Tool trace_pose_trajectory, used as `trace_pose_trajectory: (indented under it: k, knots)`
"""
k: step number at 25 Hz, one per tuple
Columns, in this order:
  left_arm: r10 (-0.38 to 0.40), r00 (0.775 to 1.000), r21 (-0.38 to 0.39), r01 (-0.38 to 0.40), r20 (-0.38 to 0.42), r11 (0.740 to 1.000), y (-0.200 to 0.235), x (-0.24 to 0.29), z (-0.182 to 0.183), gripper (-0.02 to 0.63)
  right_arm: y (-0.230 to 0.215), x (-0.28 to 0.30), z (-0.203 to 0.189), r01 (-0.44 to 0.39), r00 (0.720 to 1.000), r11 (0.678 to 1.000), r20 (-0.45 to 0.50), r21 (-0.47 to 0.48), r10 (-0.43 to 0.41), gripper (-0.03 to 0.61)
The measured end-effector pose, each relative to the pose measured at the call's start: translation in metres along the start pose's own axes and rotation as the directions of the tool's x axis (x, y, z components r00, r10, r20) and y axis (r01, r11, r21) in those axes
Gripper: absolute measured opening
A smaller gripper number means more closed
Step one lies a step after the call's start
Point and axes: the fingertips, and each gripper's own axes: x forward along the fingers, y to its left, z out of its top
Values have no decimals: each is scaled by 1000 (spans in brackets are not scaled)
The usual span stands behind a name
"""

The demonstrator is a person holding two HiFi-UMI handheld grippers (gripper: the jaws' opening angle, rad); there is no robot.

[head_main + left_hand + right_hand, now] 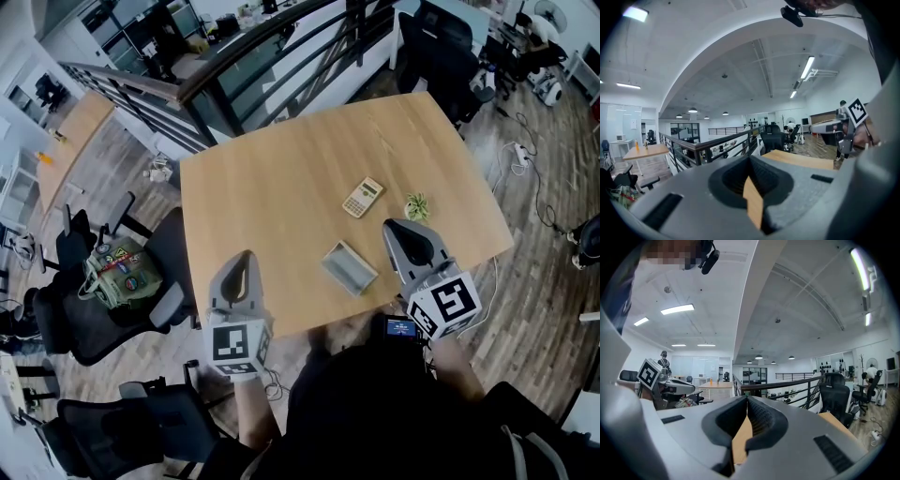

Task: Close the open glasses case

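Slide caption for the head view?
Left gripper and right gripper hover shut near the open glasses case on the wooden table, calculator and small plant beyond.

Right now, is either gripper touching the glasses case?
No, the glasses case lies open on the table between the left gripper and the right gripper, clear of both.

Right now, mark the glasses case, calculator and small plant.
glasses case (349, 268), head view, middle of its open shell
calculator (362, 197), head view, middle of its keypad
small plant (417, 205), head view, on its leaves
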Motion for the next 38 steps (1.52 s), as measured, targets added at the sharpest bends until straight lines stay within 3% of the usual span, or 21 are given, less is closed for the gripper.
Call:
trace_pose_trajectory:
  k: [2, 4, 23, 30, 38]
  knots:
    - [0, 1000, 2, 0, -1, 1000, 1, 0, 1, 0, 3, 2, -2, -19, 1000, 1000, 3, 9, 19, 19]
    - [1, 1000, -1, -1, -4, 1000, 1, 0, 0, 0, 6, 4, -8, -40, 999, 999, -7, 28, 41, 129]
    - [15, 1000, -2, -15, -8, 1000, 7, -4, -2, 0, 21, 20, -45, -64, 993, 998, -101, -10, 63, 97]
    - [31, 999, 1, -31, -29, 1000, 13, -11, -8, 0, 33, 37, -114, -96, 970, 995, -222, 3, 95, 103]
    - [44, 998, 8, -43, -56, 999, 18, -17, -16, 0, 53, 49, -243, -128, 889, 991, -441, 28, 127, 115]
